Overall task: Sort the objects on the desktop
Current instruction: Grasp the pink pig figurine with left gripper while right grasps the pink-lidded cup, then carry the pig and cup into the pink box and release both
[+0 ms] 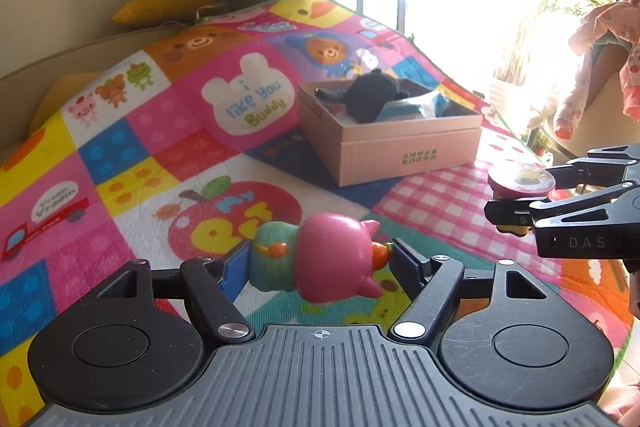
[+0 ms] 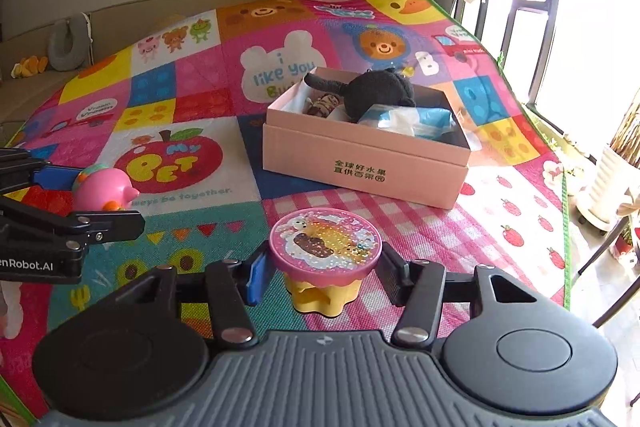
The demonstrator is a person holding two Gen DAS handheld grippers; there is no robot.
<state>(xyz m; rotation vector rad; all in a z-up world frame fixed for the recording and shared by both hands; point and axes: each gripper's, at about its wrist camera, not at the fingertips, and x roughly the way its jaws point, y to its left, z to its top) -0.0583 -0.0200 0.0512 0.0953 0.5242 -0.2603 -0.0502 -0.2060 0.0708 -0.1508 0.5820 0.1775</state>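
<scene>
The pink box (image 2: 366,147) on the mat (image 2: 500,227) already holds a black plush (image 2: 380,91) and packets. The left gripper (image 1: 316,259) pinches a pig figurine (image 1: 324,259); the right gripper (image 2: 324,267) clamps a lidded toy pot (image 2: 325,255). Both remain undelivered, near the box.

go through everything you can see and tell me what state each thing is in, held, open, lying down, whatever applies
Left gripper: shut on the pink pig toy.
Pink pig toy: held sideways between the fingers, above the mat.
Right gripper: shut on the round pink-lidded toy.
Round pink-lidded toy: held upright, lid on.
Pink box: open, no lid on it, resting on the play mat.
Black plush: lying in the box, sticking up above the rim.
</scene>
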